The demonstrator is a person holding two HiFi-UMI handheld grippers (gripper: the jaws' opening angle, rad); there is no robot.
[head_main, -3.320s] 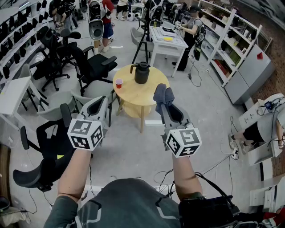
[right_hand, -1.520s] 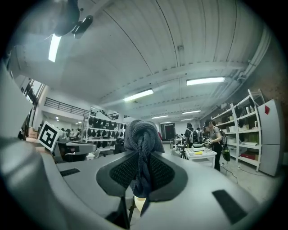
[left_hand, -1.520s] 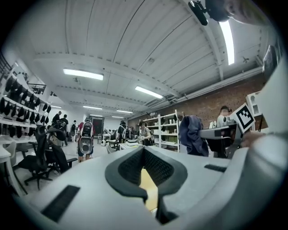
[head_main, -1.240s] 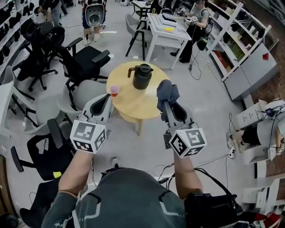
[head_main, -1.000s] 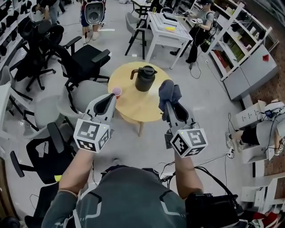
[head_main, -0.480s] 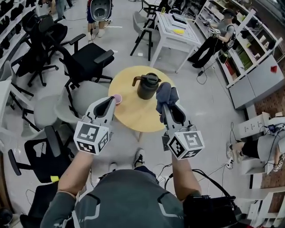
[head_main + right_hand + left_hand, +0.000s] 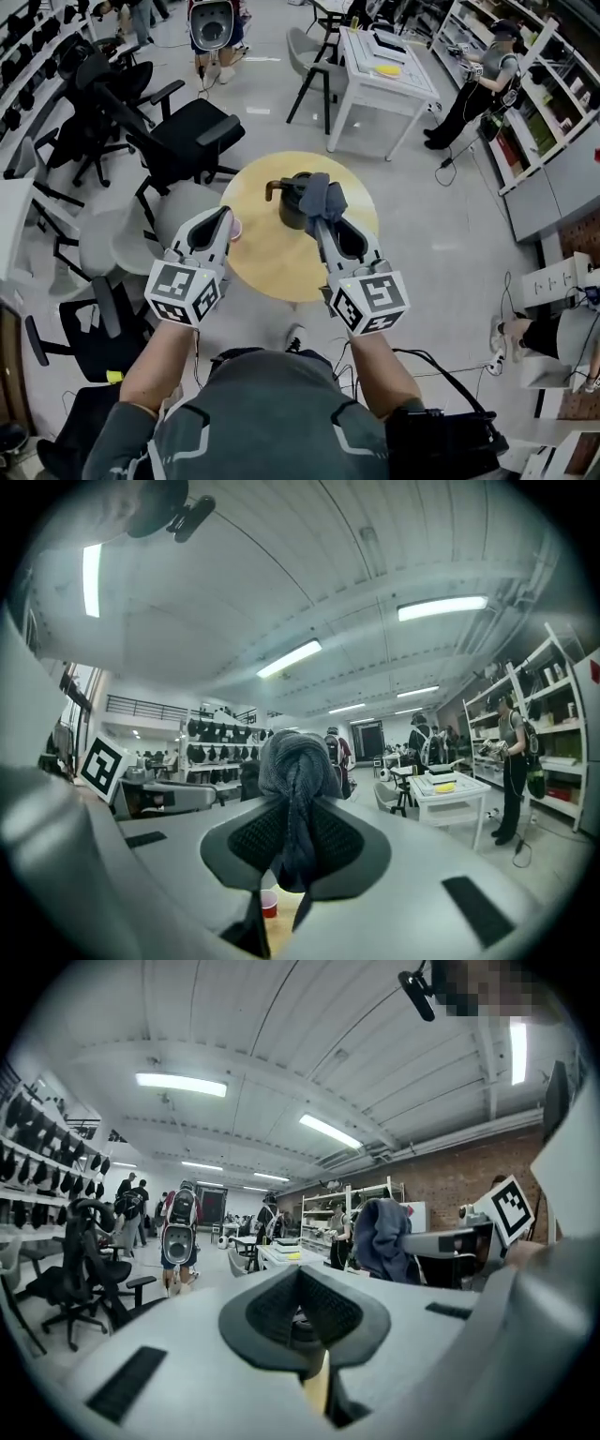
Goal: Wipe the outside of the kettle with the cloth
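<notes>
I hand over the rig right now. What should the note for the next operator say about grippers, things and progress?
Left gripper: shut, empty, by the red cup.
Right gripper: shut on the cloth, which overlaps the kettle in the head view; contact unclear.
Kettle: upright on the round table.
Done: cloth gripped and held at the kettle.
To do: wipe its outside.

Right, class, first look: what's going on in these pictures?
A person stands over a round table. The right hand-held gripper is shut on a cloth, which the head view shows in front of the kettle. Whether it touches the kettle cannot be told. The left hand-held gripper is shut and empty, next to a red cup.
</notes>
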